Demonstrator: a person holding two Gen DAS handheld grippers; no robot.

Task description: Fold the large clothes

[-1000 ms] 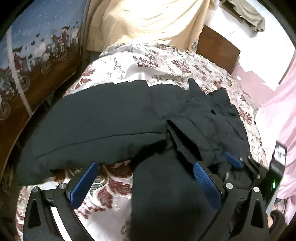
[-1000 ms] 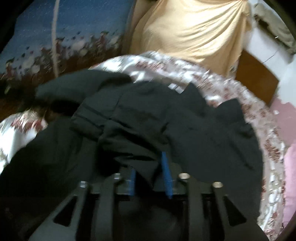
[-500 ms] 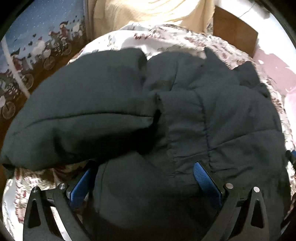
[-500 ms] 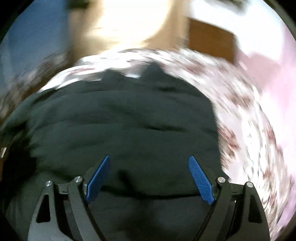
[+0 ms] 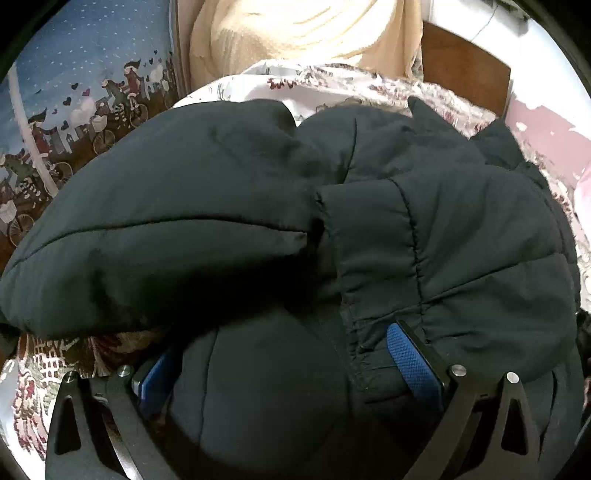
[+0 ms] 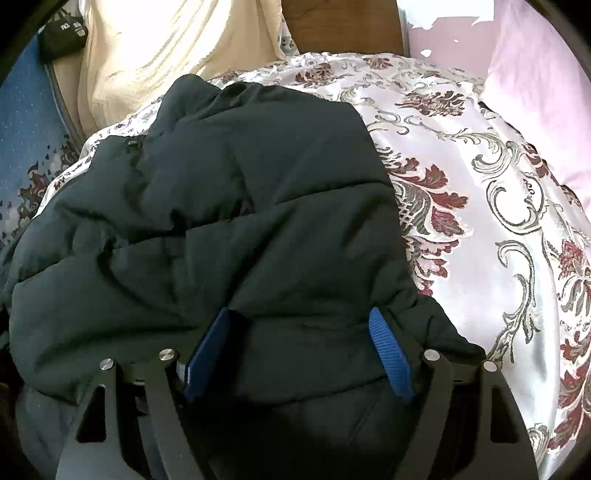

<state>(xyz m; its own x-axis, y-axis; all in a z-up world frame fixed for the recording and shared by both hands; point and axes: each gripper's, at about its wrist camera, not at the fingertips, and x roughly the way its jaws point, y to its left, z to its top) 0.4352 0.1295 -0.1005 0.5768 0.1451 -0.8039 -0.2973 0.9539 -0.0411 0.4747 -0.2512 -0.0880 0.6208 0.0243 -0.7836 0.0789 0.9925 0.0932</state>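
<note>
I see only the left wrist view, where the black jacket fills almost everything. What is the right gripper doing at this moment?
Observer: The right gripper stands over the near edge of the black jacket; its jaws have just been closing, a puffy fold between them, not clearly pinched.
Operator: Is there free bed on that side?
Observer: Yes, a wide stretch of floral bedspread lies bare, right of the jacket.
Operator: Anything else there?
Observer: A small black item with white print, top left, beside the cream blanket.
</note>
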